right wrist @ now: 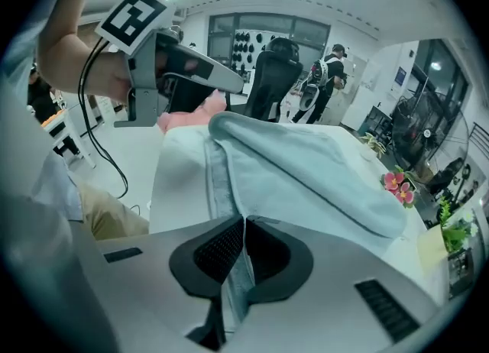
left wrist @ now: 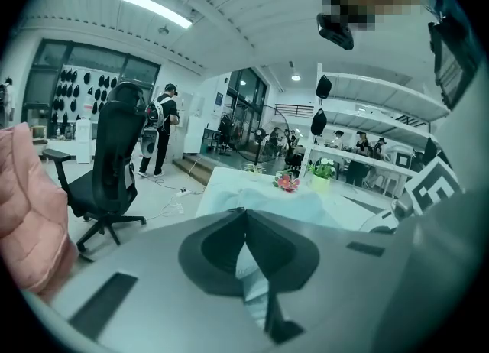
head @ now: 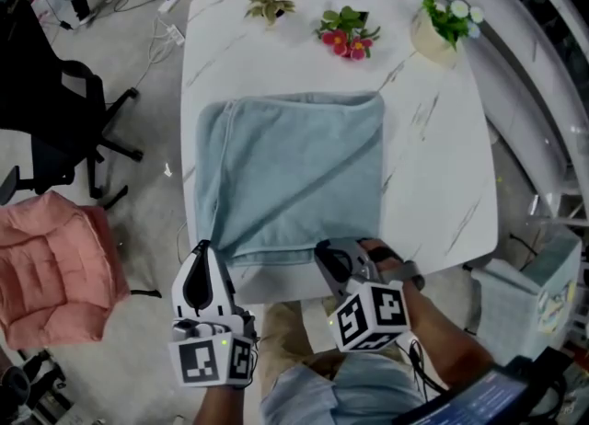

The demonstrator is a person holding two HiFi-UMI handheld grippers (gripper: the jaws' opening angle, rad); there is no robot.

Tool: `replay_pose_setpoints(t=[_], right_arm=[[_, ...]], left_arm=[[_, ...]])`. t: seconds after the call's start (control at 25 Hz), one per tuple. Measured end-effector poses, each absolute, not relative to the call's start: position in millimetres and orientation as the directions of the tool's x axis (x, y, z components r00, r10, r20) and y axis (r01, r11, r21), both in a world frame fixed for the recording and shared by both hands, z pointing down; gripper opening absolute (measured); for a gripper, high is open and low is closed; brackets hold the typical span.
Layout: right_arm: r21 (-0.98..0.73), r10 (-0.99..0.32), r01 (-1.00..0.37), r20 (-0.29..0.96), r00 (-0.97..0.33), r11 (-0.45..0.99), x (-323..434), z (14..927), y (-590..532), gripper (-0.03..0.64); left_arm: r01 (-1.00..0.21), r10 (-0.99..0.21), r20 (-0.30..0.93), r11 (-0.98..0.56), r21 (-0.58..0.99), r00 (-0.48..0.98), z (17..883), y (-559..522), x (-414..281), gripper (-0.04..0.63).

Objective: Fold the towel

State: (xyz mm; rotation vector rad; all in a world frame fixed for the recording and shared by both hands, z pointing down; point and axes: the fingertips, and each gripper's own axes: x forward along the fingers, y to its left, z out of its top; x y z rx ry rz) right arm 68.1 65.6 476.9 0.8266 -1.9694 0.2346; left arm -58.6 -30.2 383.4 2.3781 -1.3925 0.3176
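The left gripper (head: 204,250) is pressed shut on the near left corner of the towel (head: 294,170). The right gripper (head: 337,254) pinches its near right hem. The pale blue-green terry towel lies doubled over on the white marbled table (head: 433,184), near its front edge. The cube (head: 373,315) on the right gripper shows black-and-white square markers.

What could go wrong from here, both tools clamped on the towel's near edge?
Right tool grips only the towel's thin hem; it may slip on lifting. Left tool may hold just one layer, splitting the fold. A far swing could hit the red flowers.
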Motion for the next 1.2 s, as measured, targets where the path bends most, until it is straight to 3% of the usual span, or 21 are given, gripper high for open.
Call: replay_pose_setpoints(t=[0.6,0.84,1.04,1.2], right_arm=[[0.095,-0.367,-0.583,0.854,-0.369,0.807,58.1,485.4,96.2,0.029],[-0.012,-0.342,-0.613,0.822,-0.456,0.790,60.9,479.2,93.0,0.057],[-0.031,-0.380,-0.623,0.769,-0.514,0.781,71.8,439.0,76.7,0.058],[-0.048,-0.392,-0.623,0.738,-0.549,0.781,71.2,412.1,57.4,0.058]], left_arm=[[-0.871,-0.787,0.373,-0.446,0.208,0.492,370.0,-25.2,-64.1,0.005],[-0.909,-0.803,0.427,-0.358,0.213,0.416,394.1,-1.3,-74.6,0.011],[-0.929,-0.809,0.459,-0.307,0.205,0.368,411.4,4.1,-81.5,0.148],[-0.933,-0.802,0.480,-0.281,0.224,0.356,426.6,-1.5,-85.9,0.176]])
